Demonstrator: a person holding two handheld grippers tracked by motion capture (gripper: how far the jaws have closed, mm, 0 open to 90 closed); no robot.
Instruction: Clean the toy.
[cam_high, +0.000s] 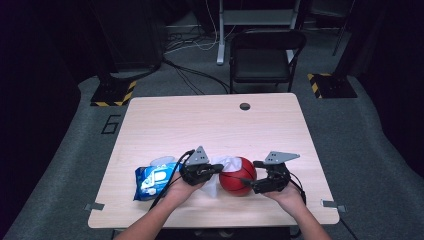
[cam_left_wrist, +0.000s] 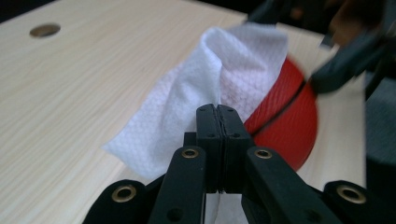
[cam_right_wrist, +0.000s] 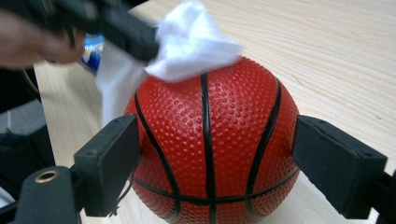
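A blue pack lies on the counter just behind the left gripper, likely the source of the wipe pinched in its closed jaws and draped on the ball, apparently for cleaning. The right gripper braces the ball between wide jaws, both pads touching, forearm low.

Both my grippers are all-black plastic. The left gripper has flat rectangular jaws on chunky angled links, with brass-ringed rivet holes at the pivots. The right gripper has blocky square pads and the same brass eyelet. Each carries a grey triangular plate on top and trails a black cable. My forearms are bare, no sleeves.
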